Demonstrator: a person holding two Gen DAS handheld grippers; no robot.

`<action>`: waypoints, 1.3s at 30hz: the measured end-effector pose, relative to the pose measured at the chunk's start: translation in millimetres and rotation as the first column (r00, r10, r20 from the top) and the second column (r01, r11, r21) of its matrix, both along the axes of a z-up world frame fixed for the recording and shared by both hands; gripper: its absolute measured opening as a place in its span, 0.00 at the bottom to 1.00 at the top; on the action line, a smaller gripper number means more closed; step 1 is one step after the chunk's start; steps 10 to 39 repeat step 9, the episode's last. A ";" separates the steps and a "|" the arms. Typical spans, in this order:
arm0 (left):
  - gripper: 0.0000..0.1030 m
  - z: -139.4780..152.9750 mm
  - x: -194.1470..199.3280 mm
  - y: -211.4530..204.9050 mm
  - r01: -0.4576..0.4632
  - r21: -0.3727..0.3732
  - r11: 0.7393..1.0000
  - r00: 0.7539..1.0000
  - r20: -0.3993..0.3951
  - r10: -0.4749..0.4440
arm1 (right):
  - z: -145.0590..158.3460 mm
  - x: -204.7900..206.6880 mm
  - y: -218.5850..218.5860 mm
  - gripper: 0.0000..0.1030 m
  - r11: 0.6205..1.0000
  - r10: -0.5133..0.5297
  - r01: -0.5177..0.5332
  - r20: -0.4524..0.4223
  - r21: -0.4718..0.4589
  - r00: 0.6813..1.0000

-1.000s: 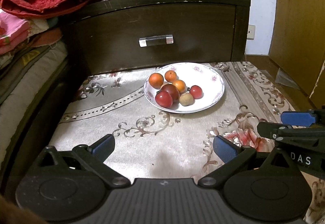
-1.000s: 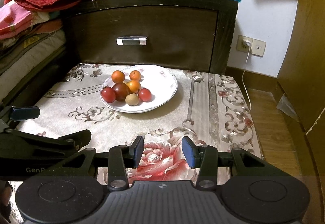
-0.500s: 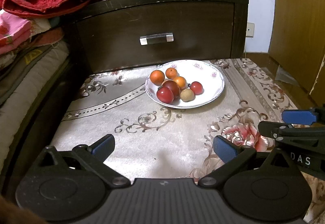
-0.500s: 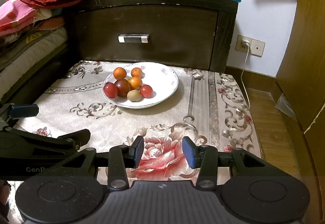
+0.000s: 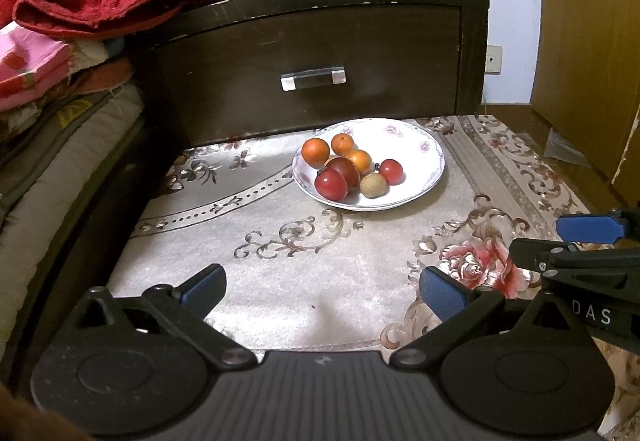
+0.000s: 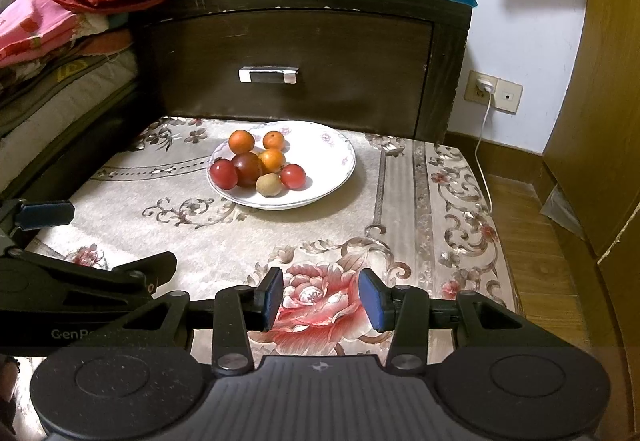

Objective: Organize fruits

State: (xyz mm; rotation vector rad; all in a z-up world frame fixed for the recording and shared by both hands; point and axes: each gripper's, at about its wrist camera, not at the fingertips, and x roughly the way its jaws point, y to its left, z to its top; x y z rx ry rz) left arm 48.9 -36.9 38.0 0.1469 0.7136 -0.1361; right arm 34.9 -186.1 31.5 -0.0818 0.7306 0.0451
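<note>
While both tools hover low over the floral cloth, the left gripper (image 5: 322,291) stands wide and empty, and the right gripper (image 6: 321,299) is parted more narrowly, also holding nothing. Ahead of both, well beyond the fingertips, the white flower-rimmed china plate (image 5: 424,161) carries all seven small round fruits (image 5: 348,169), orange, red and tan, clustered on its left half. That fits either fruits already gathered or a pile awaiting sorting, so no particular move can be read from it.
</note>
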 end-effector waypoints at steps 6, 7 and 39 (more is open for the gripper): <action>1.00 2.1 -3.9 2.2 -0.008 0.001 1.000 1.000 0.009 0.008 | 0.7 -3.6 4.2 0.39 1.000 0.005 -0.005 0.004 -0.005 1.000; 1.00 2.5 -4.4 2.5 -0.008 0.003 1.000 1.000 0.012 0.008 | 0.7 -4.5 4.2 0.40 1.000 0.005 -0.004 0.006 -0.005 1.000; 1.00 2.8 -4.8 2.7 -0.010 0.003 1.000 1.000 0.008 0.010 | 1.3 -5.5 4.8 0.40 1.000 0.005 -0.005 0.008 -0.005 1.000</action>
